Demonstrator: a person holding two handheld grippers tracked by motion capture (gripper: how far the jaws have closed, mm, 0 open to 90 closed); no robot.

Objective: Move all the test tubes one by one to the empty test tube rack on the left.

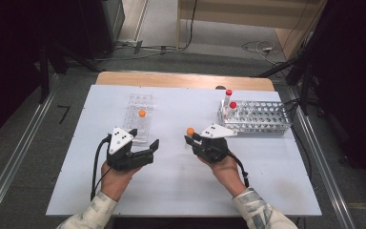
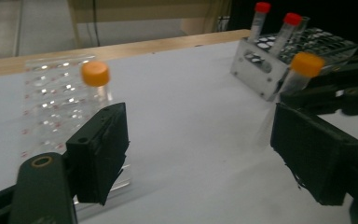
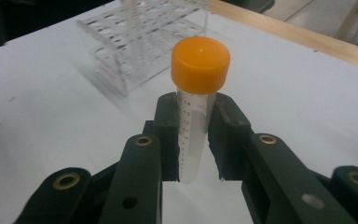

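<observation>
My right gripper (image 1: 191,139) (image 3: 198,140) is shut on a clear graduated tube with an orange cap (image 1: 190,130) (image 3: 200,63), held upright above the white table top (image 1: 181,181). That held tube (image 2: 303,65) also stands at the right in the left gripper view. My left gripper (image 1: 145,138) (image 2: 205,158) is open, with nothing between its jaws. It sits just in front of a clear plastic rack (image 1: 134,102) (image 2: 51,102) (image 3: 135,42). In that rack stands another orange-capped tube (image 1: 142,113) (image 2: 95,74).
A grey perforated rack (image 1: 262,119) (image 2: 261,70) stands at the back right and holds two red-capped tubes (image 1: 228,93) (image 2: 262,7). The table's wooden far edge (image 1: 181,78) runs behind both racks. Cables lie on the floor beyond.
</observation>
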